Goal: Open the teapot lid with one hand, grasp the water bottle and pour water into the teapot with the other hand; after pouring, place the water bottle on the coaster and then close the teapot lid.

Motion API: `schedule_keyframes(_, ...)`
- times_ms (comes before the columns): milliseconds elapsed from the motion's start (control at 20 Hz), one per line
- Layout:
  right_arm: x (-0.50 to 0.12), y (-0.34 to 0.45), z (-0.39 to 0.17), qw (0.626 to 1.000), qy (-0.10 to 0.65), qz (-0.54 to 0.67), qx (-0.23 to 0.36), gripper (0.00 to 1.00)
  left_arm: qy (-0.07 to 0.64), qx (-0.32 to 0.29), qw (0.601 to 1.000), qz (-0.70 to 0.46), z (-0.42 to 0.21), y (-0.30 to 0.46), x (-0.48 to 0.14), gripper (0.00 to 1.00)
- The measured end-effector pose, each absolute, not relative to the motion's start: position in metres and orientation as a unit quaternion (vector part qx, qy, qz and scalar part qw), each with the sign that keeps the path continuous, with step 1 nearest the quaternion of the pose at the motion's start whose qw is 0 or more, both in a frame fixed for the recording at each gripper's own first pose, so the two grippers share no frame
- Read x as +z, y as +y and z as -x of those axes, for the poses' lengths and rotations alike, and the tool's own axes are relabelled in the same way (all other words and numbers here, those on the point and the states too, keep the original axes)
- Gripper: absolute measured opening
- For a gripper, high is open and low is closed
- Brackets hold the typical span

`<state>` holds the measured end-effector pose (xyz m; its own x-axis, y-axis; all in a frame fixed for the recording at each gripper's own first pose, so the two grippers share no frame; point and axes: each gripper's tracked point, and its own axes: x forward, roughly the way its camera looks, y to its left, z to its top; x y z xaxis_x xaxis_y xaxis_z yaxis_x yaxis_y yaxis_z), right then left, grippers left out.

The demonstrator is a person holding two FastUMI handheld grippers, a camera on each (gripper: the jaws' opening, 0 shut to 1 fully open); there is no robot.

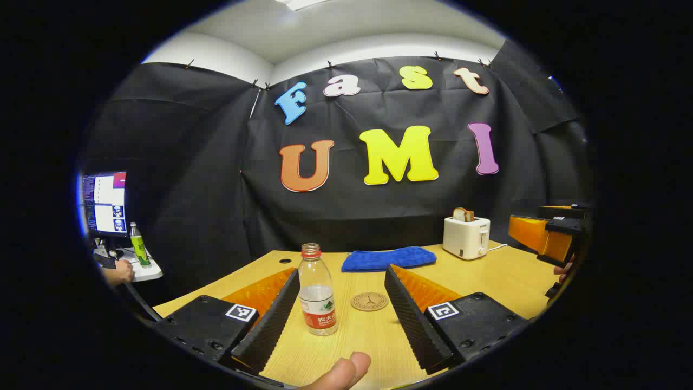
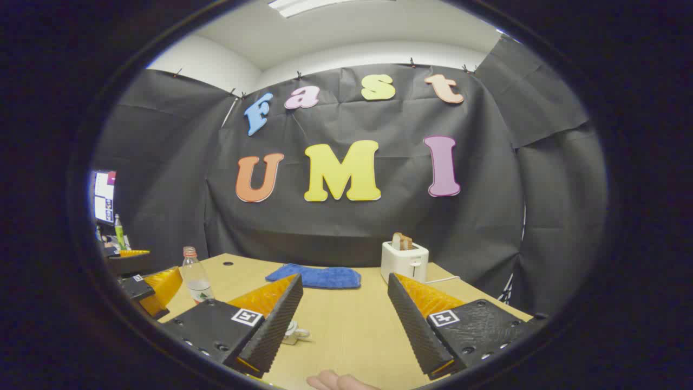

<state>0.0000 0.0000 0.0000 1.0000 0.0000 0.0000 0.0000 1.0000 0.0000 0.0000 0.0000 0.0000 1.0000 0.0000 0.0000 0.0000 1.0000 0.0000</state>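
1. You are holding the left gripper (image 1: pixel 341 319) wide open around the water bottle (image 1: pixel 317 292), not touching it.
2. The clear, red-capped bottle is standing upright on the bench (image 1: pixel 503 276) beside the coaster (image 1: pixel 370 301).
3. Your right gripper (image 2: pixel 344 319) is gaping open too.

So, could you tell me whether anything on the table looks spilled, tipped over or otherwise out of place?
Nothing stands out. The water bottle stands upright and capped beside the coaster, which lies flat, and the table looks dry.

Walls: black cloth (image 1: pixel 206 179) pinned up, white wall above.
Ceiling: white, one light panel (image 2: pixel 303 5).
Counter: light wood counter (image 2: pixel 346 319).
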Motion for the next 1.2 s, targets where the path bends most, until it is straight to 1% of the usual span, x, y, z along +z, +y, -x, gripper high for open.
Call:
schedule_keyframes(100, -0.013, -0.006, -0.002, 1.0, 0.015, 0.006, -0.009, 0.95, 0.006, 0.001, 1.0, -0.001, -0.004, 0.006, -0.006, 0.99)
schedule_keyframes(350, -0.026, -0.025, -0.007, 0.999, 0.038, -0.016, -0.017, 0.95, 0.032, -0.008, 0.999, 0.011, -0.008, 0.004, -0.019, 0.99)
schedule_keyframes(400, -0.028, -0.028, -0.008, 0.999, 0.041, -0.019, -0.02, 0.97, 0.03, -0.006, 0.999, 0.008, -0.007, 0.004, -0.018, 0.99)
schedule_keyframes(500, -0.029, -0.032, -0.009, 0.999, 0.043, -0.021, -0.022, 0.97, 0.029, -0.003, 1.0, 0.004, -0.008, 0.007, -0.019, 0.99)
schedule_keyframes(650, -0.033, -0.027, -0.011, 0.999, 0.047, -0.013, -0.019, 0.95, 0.031, -0.004, 0.999, 0.003, -0.008, 0.007, -0.019, 0.99)
schedule_keyframes(700, -0.035, -0.022, -0.013, 0.999, 0.048, -0.013, -0.014, 0.92, 0.031, -0.005, 0.999, -0.001, -0.008, 0.009, -0.02, 0.99)
schedule_keyframes(800, -0.041, -0.008, -0.019, 0.999, 0.048, -0.015, 0.004, 0.92, 0.028, -0.001, 1.0, -0.007, -0.009, 0.014, -0.018, 0.99)
schedule_keyframes(850, -0.045, 0.001, -0.024, 0.999, 0.048, -0.016, 0.014, 0.95, 0.028, 0.0, 1.0, -0.006, -0.01, 0.018, -0.018, 0.99)
schedule_keyframes(950, -0.059, 0.021, -0.037, 0.998, 0.05, -0.018, 0.037, 0.95, 0.034, 0.001, 0.999, 0.003, -0.014, 0.025, -0.025, 0.99)
schedule_keyframes(1000, -0.067, 0.033, -0.045, 0.997, 0.055, -0.019, 0.048, 0.93, 0.037, 0.001, 0.999, 0.008, -0.015, 0.027, -0.027, 0.99)
schedule_keyframes(1050, -0.077, 0.043, -0.053, 0.996, 0.062, -0.018, 0.055, 0.95, 0.04, -0.001, 0.999, 0.011, -0.018, 0.029, -0.03, 0.99)
schedule_keyframes(1100, -0.088, 0.052, -0.062, 0.996, 0.07, -0.017, 0.061, 0.93, 0.044, -0.002, 0.999, 0.014, -0.019, 0.032, -0.034, 0.99)
schedule_keyframes(1150, -0.096, 0.061, -0.07, 0.995, 0.077, -0.014, 0.066, 0.95, 0.045, 0.0, 0.999, 0.015, -0.021, 0.035, -0.036, 0.99)
schedule_keyframes(1200, -0.106, 0.07, -0.077, 0.994, 0.085, -0.011, 0.071, 0.95, 0.047, 0.002, 0.999, 0.015, -0.021, 0.038, -0.037, 0.99)
